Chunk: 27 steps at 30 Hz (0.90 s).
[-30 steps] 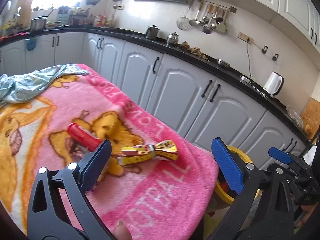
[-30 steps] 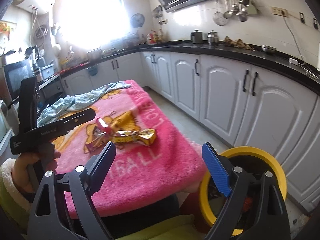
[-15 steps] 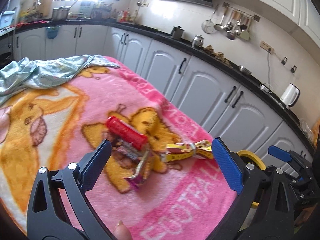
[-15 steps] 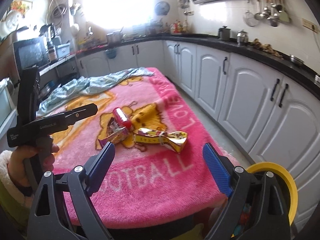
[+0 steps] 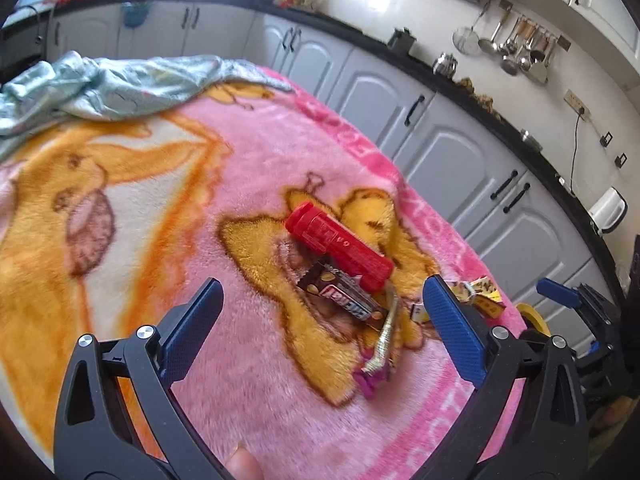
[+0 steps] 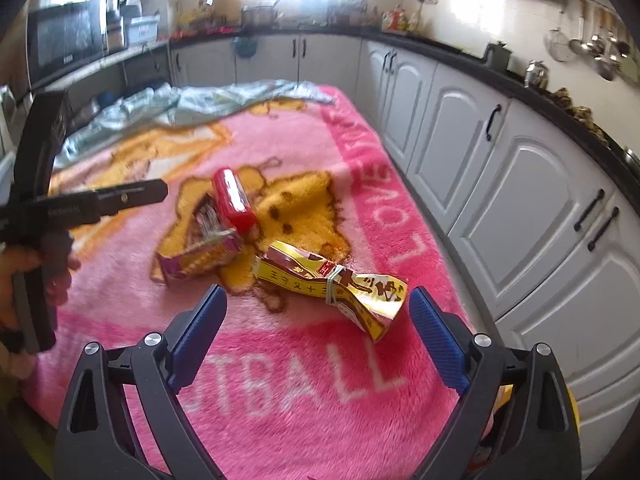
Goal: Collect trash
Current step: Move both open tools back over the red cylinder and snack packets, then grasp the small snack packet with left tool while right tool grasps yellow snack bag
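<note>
Two grippers gaping, nothing held, reaching for trash
Next: my left gripper (image 5: 320, 316) drops on candy bar (image 5: 344, 300), right gripper (image 6: 318, 330) on yellow wrapper (image 6: 332, 280)

blanket (image 6: 304, 360) pink, orange bear print | tube (image 5: 340, 247) red | wrapper (image 6: 328, 284) yellow-gold | tongs pads (image 6: 196, 340) blue

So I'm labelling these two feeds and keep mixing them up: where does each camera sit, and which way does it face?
Left wrist: on the left gripper, above the pink blanket, facing the red tube and chocolate bar; own open fingers and a fingertip show.
Right wrist: on the right gripper, facing the yellow wrapper; own open fingers show, plus the hand holding the left gripper.
Shared: blanket, red tube, yellow wrapper, grey cabinets.
</note>
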{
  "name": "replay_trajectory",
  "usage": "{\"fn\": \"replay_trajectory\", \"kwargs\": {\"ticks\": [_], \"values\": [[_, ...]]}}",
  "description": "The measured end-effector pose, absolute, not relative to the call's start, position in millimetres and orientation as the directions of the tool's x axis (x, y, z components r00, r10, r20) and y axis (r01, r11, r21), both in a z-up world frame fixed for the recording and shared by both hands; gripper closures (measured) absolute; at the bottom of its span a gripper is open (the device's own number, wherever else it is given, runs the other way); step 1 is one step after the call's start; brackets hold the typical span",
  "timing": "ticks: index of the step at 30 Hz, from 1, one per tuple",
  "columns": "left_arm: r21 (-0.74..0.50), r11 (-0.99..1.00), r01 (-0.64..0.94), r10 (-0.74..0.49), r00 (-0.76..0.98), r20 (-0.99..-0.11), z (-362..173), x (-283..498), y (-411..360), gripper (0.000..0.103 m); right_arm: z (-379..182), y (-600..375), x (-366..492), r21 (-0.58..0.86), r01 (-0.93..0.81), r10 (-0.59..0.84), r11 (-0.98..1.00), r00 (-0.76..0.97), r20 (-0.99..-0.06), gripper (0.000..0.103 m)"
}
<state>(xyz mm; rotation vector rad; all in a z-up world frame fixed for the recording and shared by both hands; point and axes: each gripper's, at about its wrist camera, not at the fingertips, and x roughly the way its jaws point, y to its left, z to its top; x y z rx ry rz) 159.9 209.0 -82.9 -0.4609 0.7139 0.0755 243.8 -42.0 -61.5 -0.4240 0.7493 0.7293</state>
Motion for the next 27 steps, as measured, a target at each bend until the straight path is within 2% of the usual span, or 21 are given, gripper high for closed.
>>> {"fn": "replay_trajectory", "kwargs": {"ticks": [4, 14, 16, 20, 21, 22, 23, 24, 27], "values": [[-0.387, 0.906, -0.169, -0.147, 0.732, -0.665, -93.5, 180.2, 211.4, 0.025, -75.8, -28.3, 262.2, -0.131, -0.744, 0.408, 0.655, 0.494, -0.768, 0.013], [-0.437, 0.897, -0.073, -0.269, 0.693, -0.669, -113.4, 207.8, 214.4, 0.033, -103.5, -3.4, 297.2, -0.159, -0.793, 0.358, 0.589, 0.432, -0.828, 0.013], [-0.432, 0.9, -0.064, -0.275, 0.685, -0.674, -114.7, 210.3, 212.9, 0.042, -110.2, 0.6, 302.2, -0.162, -0.807, 0.34, 0.568, 0.409, -0.847, 0.013], [-0.424, 0.904, -0.049, -0.284, 0.673, -0.683, -117.1, 211.7, 211.4, 0.047, -123.3, 8.1, 300.6, -0.207, -0.836, 0.297, 0.508, 0.396, -0.869, 0.015], [-0.415, 0.908, -0.052, -0.276, 0.672, -0.688, -117.3, 211.8, 210.8, 0.053, -125.7, 9.4, 297.3, -0.234, -0.84, 0.283, 0.49, 0.407, -0.868, 0.016], [-0.411, 0.91, -0.056, -0.271, 0.67, -0.691, -117.7, 211.0, 212.0, 0.062, -125.7, 9.4, 294.2, -0.239, -0.844, 0.284, 0.481, 0.408, -0.868, 0.021], [-0.412, 0.909, -0.064, -0.268, 0.667, -0.695, -118.5, 210.1, 213.4, 0.067, -125.2, 8.9, 293.0, -0.232, -0.846, 0.287, 0.479, 0.401, -0.87, 0.028], [-0.414, 0.908, -0.068, -0.267, 0.667, -0.696, -119.3, 209.7, 215.1, 0.07, -124.2, 8.0, 290.6, -0.224, -0.849, 0.288, 0.478, 0.392, -0.874, 0.031], [-0.423, 0.903, -0.067, -0.276, 0.665, -0.694, -119.5, 205.3, 217.6, 0.075, -123.0, 6.1, 280.6, -0.22, -0.86, 0.286, 0.46, 0.378, -0.881, 0.048]]}}
